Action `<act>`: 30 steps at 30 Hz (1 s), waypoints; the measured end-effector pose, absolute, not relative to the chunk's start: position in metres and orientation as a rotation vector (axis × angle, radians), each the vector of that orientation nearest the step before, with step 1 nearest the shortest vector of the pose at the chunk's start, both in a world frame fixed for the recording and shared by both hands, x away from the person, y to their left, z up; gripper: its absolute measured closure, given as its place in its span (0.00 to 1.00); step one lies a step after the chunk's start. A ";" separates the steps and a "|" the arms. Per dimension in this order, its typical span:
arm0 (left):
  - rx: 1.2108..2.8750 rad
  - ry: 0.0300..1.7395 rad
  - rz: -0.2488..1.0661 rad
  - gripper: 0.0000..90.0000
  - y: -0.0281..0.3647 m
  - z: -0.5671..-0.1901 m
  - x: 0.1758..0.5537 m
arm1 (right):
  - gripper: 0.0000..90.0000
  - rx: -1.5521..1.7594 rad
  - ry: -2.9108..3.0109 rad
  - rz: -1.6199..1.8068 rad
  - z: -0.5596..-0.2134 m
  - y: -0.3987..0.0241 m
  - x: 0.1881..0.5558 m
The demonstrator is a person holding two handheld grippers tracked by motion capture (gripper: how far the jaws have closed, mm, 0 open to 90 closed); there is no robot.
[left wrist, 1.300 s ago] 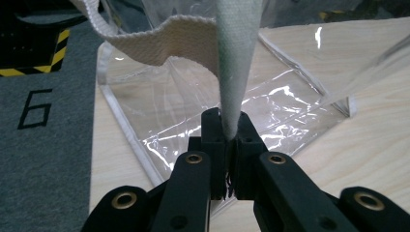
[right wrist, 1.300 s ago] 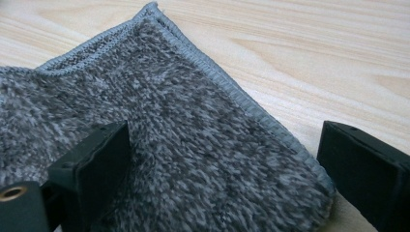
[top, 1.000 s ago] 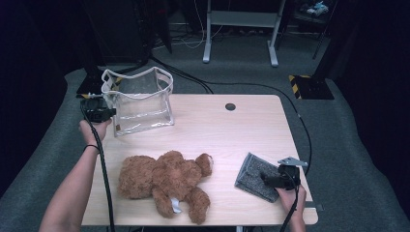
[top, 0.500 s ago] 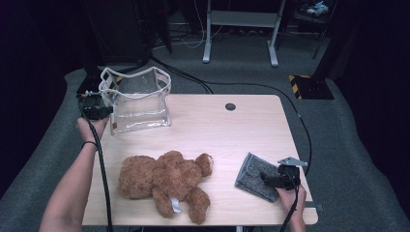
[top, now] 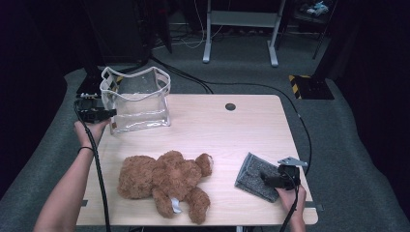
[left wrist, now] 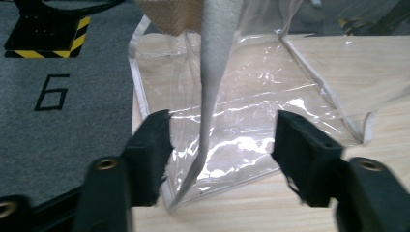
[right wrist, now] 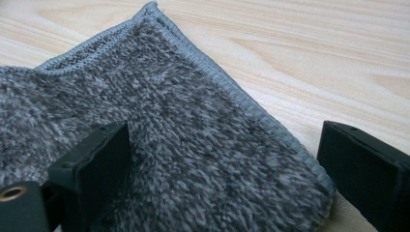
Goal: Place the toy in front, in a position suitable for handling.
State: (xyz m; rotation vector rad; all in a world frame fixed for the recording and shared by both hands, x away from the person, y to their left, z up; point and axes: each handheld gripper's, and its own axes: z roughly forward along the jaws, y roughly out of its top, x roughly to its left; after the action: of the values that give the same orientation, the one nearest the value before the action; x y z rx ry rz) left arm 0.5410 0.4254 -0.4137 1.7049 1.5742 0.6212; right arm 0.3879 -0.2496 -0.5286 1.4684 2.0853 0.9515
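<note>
- My left gripper (left wrist: 220, 145) has just spread its jaws; the clear bag's (top: 137, 99) white edge strip (left wrist: 210, 92) hangs loose between them, at the table's (top: 217, 125) far left corner.
- My right gripper (right wrist: 222, 169) stands wide apart over the grey cloth (right wrist: 159, 150), near edge.
- Both forearms reach in from below.

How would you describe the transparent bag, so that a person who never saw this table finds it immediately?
Start at the light wooden table and go to its far left corner. There stands the clear plastic bag with white trim, upright and open at the top, next to the left gripper. Unlike the brown teddy bear and grey cloth, you can see through it.
</note>
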 end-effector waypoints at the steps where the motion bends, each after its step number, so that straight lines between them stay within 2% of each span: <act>1: 1.703 1.570 0.627 0.38 0.426 -0.413 0.538 | 0.06 1.469 2.086 0.952 -0.529 -0.250 0.388; 3: 1.707 1.560 0.616 0.32 0.426 -0.413 0.533 | 0.06 1.469 2.087 0.954 -0.529 -0.250 0.388; 10: 1.716 1.523 0.588 0.24 0.427 -0.413 0.515 | 0.06 1.469 2.088 0.952 -0.528 -0.249 0.388; 30: 1.809 1.382 0.526 0.16 0.407 -0.417 0.459 | 0.05 1.481 2.091 0.939 -0.527 -0.249 0.389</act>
State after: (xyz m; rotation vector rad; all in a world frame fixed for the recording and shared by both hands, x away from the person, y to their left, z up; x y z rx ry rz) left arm 0.4594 0.4073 -0.4174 1.8087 1.3821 0.5261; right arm 0.3891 -0.2489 -0.5272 1.4807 2.0906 0.9386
